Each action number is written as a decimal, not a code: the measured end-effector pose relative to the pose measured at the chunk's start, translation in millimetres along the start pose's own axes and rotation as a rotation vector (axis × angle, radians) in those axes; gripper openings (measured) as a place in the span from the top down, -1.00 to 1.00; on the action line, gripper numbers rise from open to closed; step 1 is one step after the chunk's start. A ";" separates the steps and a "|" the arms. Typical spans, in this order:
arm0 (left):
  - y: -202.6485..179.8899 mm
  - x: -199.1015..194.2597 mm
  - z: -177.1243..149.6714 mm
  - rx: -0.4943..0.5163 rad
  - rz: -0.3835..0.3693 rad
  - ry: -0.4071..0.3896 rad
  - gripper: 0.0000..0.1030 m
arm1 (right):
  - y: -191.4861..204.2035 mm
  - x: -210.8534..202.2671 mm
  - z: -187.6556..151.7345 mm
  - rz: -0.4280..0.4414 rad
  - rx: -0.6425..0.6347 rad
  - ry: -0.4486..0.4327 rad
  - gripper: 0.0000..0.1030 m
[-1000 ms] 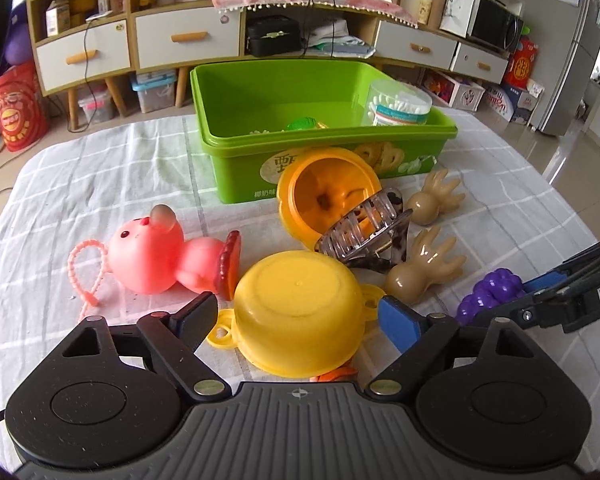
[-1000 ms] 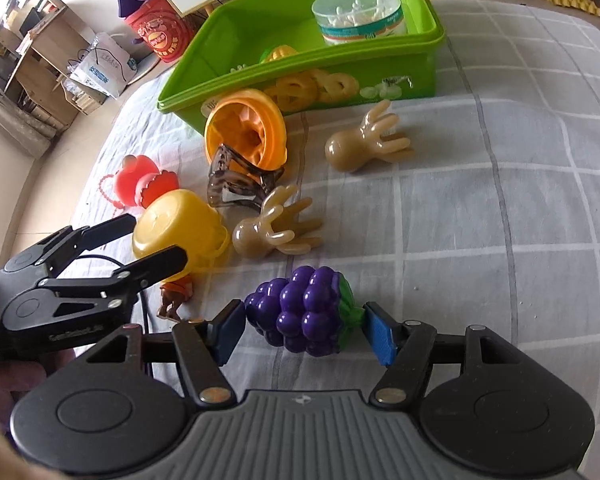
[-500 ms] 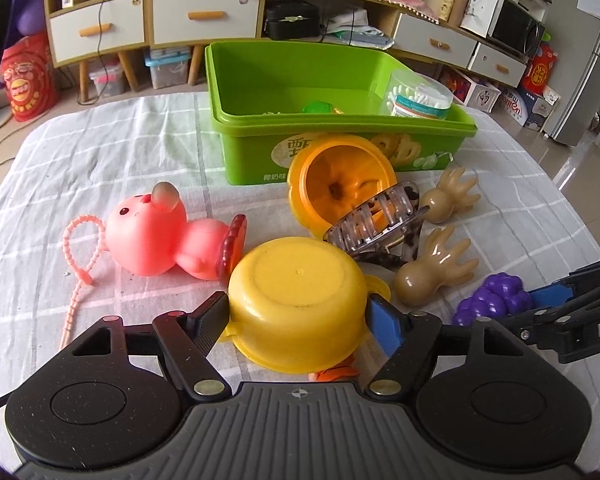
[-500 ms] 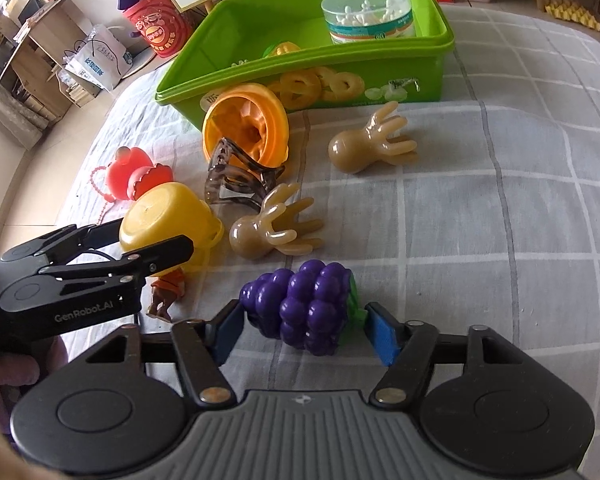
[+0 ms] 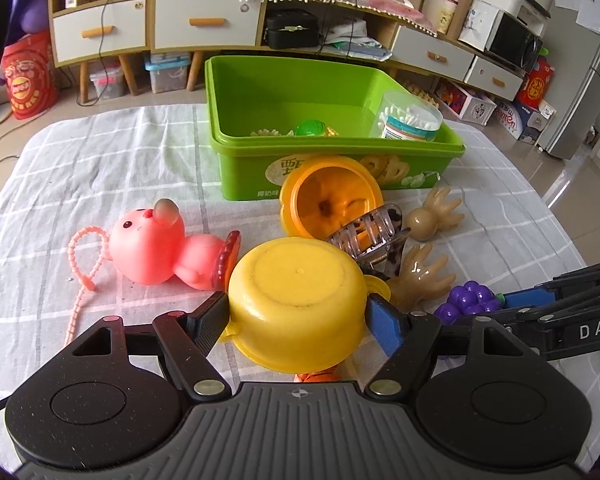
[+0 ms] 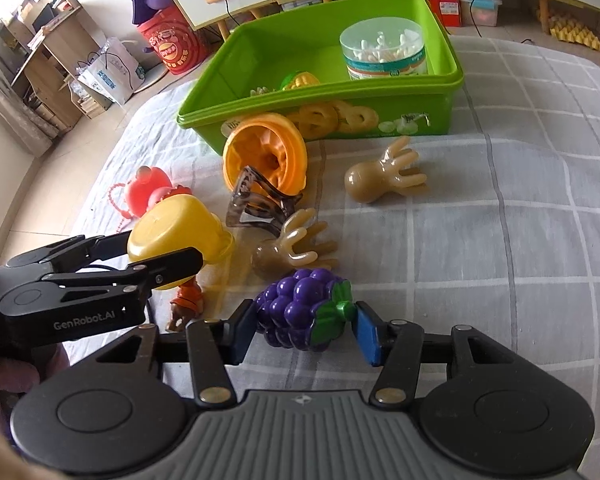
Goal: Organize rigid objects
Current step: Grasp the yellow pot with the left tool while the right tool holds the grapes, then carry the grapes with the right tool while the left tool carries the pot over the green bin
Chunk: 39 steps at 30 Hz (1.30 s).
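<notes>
Nearest in the right wrist view, right tongs (image 6: 305, 330) closed on the purple grape toy (image 6: 300, 312), black pad against the berries on the left and blue pad at the green leaf on the right, jaws having just been closing with the toy between them. To the left, left tongs (image 5: 298, 318) clamped on the upturned yellow bowl (image 5: 298, 300) (base facing up), one pad pressed to each side of its wall, jaws having just been closing around it. Under the bowl's near edge, a small orange figure (image 6: 186, 300), only partly visible. Just beyond the grapes, a tan toy hand (image 6: 292, 250) lying on the checked cloth (image 6: 500, 240) that covers the surface, and touching it a brown hair claw (image 6: 256, 204) leaning against an orange cup (image 6: 266, 154) tipped on its side. Left of the bowl, a pink rubber figure (image 5: 160, 240) with a beaded loop. Right of the cup, a second tan hand (image 6: 384, 176), lying apart. Farthest, touching the cup, the green bin (image 6: 404, 108), holding a clear tub of cotton swabs (image 6: 384, 54) at its far right and a small green and yellow toy (image 6: 300, 79) near the front wall.
</notes>
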<state>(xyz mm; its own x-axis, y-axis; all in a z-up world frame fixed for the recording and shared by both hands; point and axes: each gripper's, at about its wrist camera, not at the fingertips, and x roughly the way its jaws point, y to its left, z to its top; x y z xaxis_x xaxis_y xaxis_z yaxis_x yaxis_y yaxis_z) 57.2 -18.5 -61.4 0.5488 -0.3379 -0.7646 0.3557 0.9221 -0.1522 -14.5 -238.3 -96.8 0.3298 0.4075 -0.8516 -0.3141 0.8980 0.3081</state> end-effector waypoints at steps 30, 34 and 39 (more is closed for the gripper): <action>-5.7 -32.8 31.4 -0.086 -0.018 -0.091 -0.49 | -28.5 -50.1 43.8 0.102 0.239 -0.204 0.36; -9.9 -28.0 45.0 -0.105 -0.013 -0.122 -0.49 | -45.1 -54.7 53.6 0.106 0.322 -0.246 0.36; -19.2 -15.6 59.8 -0.122 -0.006 -0.153 -0.48 | -62.7 -58.0 65.4 0.123 0.413 -0.297 0.36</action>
<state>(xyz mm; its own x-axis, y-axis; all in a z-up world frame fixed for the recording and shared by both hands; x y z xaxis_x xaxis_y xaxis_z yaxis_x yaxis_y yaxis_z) 87.0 -42.2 -9.1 0.6585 -0.3601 -0.6608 0.2705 0.9327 -0.2386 44.3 -307.4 -39.0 0.5696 0.4897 -0.6601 -0.0087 0.8067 0.5909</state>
